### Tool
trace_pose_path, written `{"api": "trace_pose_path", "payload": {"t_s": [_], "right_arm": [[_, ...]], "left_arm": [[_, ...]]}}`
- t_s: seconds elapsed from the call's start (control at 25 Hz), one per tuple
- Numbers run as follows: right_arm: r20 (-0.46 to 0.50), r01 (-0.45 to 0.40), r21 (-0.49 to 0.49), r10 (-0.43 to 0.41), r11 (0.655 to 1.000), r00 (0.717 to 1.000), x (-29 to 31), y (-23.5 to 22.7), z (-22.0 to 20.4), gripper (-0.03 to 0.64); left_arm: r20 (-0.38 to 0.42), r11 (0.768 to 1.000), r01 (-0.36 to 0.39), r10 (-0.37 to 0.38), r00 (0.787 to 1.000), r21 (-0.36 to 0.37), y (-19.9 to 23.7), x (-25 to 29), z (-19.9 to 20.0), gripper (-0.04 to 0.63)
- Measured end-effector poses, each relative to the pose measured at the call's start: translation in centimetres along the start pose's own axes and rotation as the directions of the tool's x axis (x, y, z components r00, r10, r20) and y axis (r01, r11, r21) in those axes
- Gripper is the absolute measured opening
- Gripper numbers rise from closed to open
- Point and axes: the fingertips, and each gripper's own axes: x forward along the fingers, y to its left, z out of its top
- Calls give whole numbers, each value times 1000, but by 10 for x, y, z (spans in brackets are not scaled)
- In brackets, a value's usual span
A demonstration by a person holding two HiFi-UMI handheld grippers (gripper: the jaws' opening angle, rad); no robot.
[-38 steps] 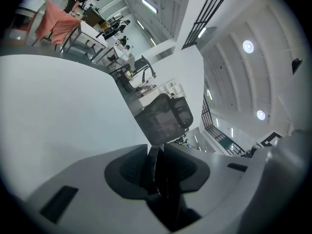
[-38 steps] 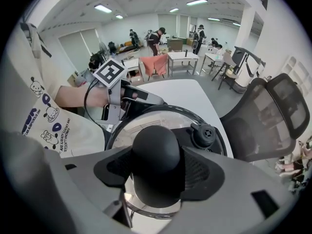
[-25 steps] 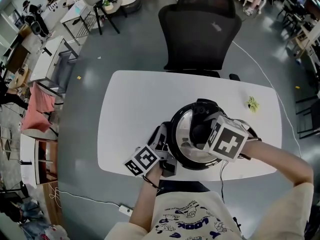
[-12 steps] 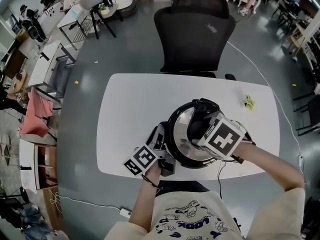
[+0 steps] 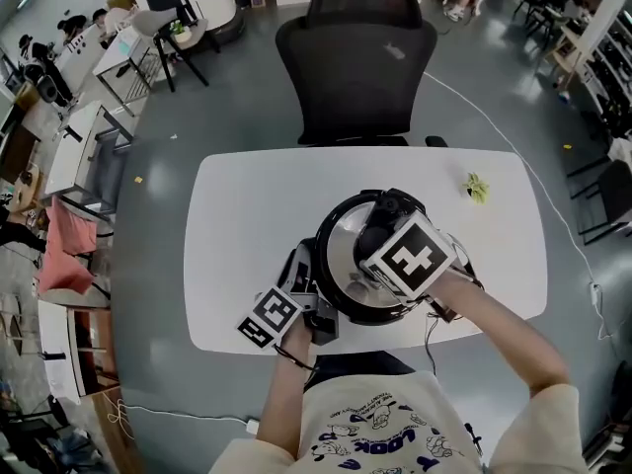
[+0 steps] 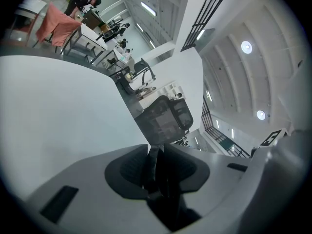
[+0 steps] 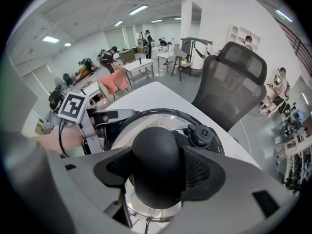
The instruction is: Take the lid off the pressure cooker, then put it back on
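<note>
A black pressure cooker [image 5: 334, 299] stands on the white oval table [image 5: 257, 215], close to its near edge, with a black mesh office chair [image 5: 355, 67] on the far side. The shiny steel lid [image 5: 344, 245] sits in place on the pot. The right gripper [image 7: 158, 156] comes down from above, its jaws clamped on either side of the lid's round black knob [image 7: 157, 172]; a small black valve [image 7: 201, 135] stands just beyond. The left gripper [image 6: 156, 165] reaches in nearly level at the cooker's left side, clenched on a thin dark side piece [image 6: 158, 155] of the pot.
</note>
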Motion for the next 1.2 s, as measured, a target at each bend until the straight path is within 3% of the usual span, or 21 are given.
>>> {"api": "trace_pose_path", "payload": {"t_s": [0.2, 0.56, 0.76, 1.2], "right_arm": [[-19, 19, 44, -18, 999, 1000, 0, 4, -1, 314], [-6, 1, 11, -1, 1000, 1000, -5, 3, -12, 316], [-26, -63, -5, 63, 998, 998, -1, 8, -4, 319], [-22, -53, -42, 52, 998, 998, -1, 5, -8, 321]], "left_arm": [[22, 1000, -18, 18, 1000, 12, 2, -5, 0, 118], [24, 999, -27, 27, 999, 22, -3, -8, -10, 120], [25, 999, -35, 34, 999, 25, -3, -5, -4, 121], [22, 999, -43, 43, 999, 30, -2, -6, -6, 123]]}}
